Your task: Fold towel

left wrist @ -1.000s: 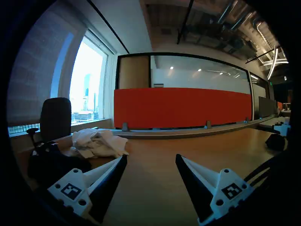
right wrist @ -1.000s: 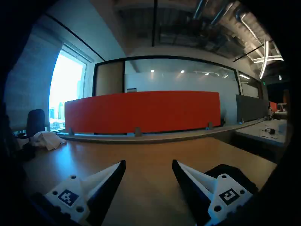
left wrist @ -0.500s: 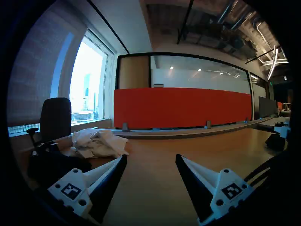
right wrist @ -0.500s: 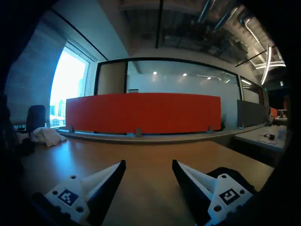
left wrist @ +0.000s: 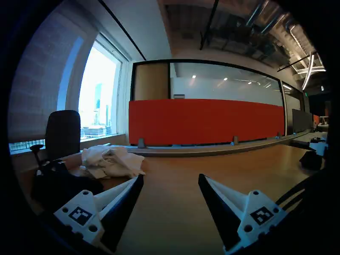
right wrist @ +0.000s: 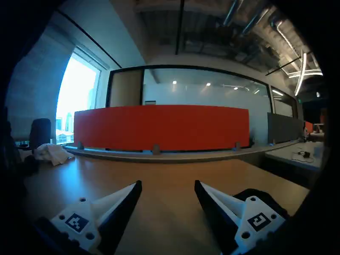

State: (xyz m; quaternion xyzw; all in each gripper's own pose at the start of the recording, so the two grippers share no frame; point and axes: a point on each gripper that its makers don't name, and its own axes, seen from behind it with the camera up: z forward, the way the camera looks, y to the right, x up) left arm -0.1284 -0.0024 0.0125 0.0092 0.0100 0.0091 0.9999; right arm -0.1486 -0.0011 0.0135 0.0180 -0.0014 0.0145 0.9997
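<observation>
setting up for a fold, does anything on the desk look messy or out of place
Only the white towel: it lies crumpled in a heap on the wooden desk, near the office chair, not spread flat. The left gripper and right gripper are open and apart from it. Nothing looks spilled or damaged.

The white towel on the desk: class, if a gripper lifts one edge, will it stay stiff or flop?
Probably flop: the towel lies in a crumpled heap of soft folds, so it should drape. Likely light for its bulk, being loose cloth. Pushed along the smooth desk, it may bunch, not roll.
</observation>
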